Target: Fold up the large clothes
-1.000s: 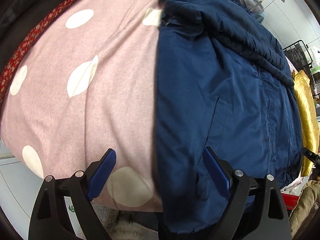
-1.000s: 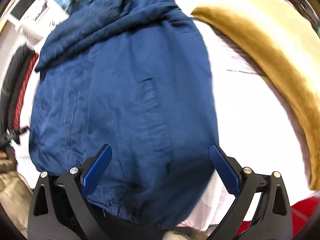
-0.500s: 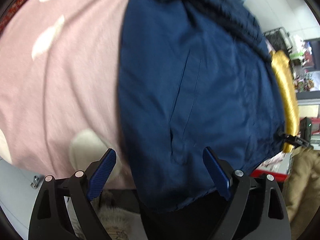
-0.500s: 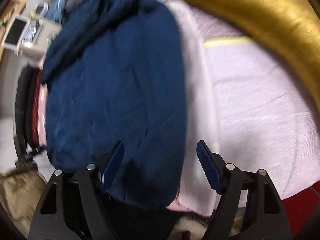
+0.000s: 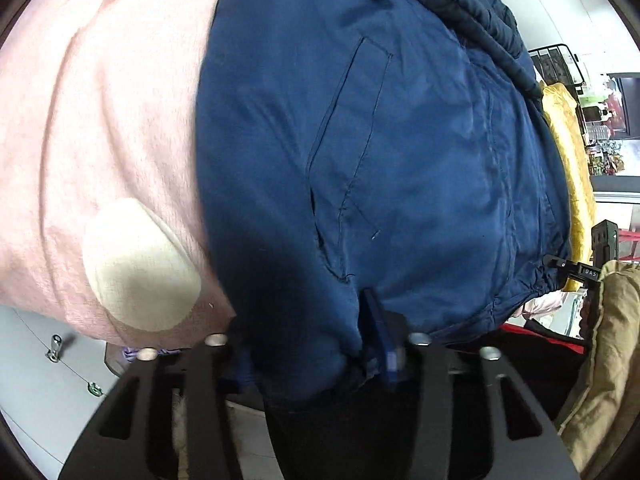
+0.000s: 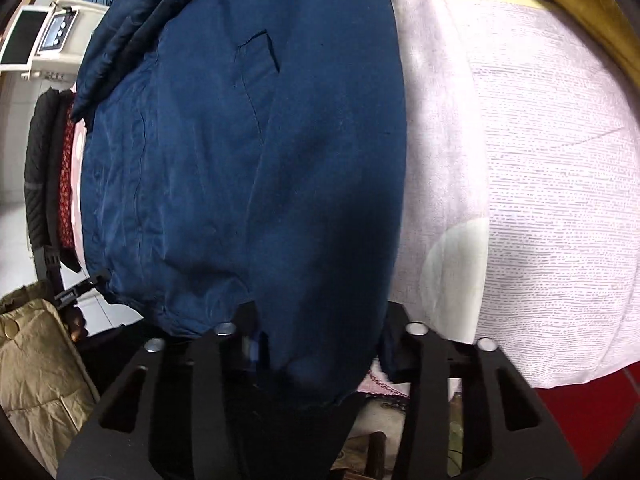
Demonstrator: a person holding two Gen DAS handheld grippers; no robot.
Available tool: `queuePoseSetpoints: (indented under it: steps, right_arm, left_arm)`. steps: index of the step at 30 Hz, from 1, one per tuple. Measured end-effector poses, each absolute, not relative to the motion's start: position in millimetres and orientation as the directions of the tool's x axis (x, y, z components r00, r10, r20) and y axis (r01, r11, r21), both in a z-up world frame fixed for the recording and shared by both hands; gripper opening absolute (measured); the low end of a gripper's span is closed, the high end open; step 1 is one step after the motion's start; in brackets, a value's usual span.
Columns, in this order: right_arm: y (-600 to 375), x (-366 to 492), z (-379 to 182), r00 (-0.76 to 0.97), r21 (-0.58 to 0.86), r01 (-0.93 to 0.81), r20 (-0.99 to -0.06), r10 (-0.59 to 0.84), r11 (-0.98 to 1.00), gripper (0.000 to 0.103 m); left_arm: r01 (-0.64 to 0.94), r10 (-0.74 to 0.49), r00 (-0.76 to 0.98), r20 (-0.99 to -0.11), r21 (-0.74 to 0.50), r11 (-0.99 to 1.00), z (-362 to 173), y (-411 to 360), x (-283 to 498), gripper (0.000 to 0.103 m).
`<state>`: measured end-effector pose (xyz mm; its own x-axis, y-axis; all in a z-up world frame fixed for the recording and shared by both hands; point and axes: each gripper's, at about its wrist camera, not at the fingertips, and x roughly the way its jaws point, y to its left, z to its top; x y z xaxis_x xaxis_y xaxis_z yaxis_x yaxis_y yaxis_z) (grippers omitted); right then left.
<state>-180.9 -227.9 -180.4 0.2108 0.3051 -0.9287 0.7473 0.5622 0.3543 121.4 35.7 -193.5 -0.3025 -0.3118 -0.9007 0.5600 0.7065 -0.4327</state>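
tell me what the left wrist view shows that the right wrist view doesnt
Only the left wrist view shows a black wire rack and shelves of goods at far right. Only the right wrist view shows a white appliance with a screen, a red patterned cloth and a lilac striped sheet. Both show the navy jacket, its hem between closed-in jaws, the pink dotted blanket, gold fabric and a tan padded coat.

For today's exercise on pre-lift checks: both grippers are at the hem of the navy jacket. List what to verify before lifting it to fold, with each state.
1. Left gripper closed on the navy blue nylon jacket hem: ok.
2. Right gripper closed on the hem: ok.
3. Each grip catches all layers: cannot tell.
4. Jacket body flat on the pink polka-dot blanket: ok.
5. Far hood end smoothed: not ok, bunched.
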Motion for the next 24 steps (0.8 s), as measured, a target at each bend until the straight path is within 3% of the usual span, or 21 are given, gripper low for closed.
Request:
queuePoseSetpoints:
  steps: [6,14,24]
  right_arm:
    - [-219,-159,-166,0.222,0.361,0.717,-0.929,0.296,0.596,0.023]
    - [-228,-131,-133,0.374,0.484,0.667,-0.875,0.308,0.566,0.020]
    - [-340,-54,-90,0.535,0.523,0.653,-0.831,0.155,0.548,0.017]
  left_arm:
    - [0.622,-0.295,-0.248,-0.923,-0.385,0.682,-166,20,126,0.023]
    - [0.613,-0.403,-0.155,-0.902,-0.408,0.677,-126,-11,156,0.022]
    - [0.616,-0.511,0.040,-0.858,-0.382,0.689,-82,-99,272,0.020]
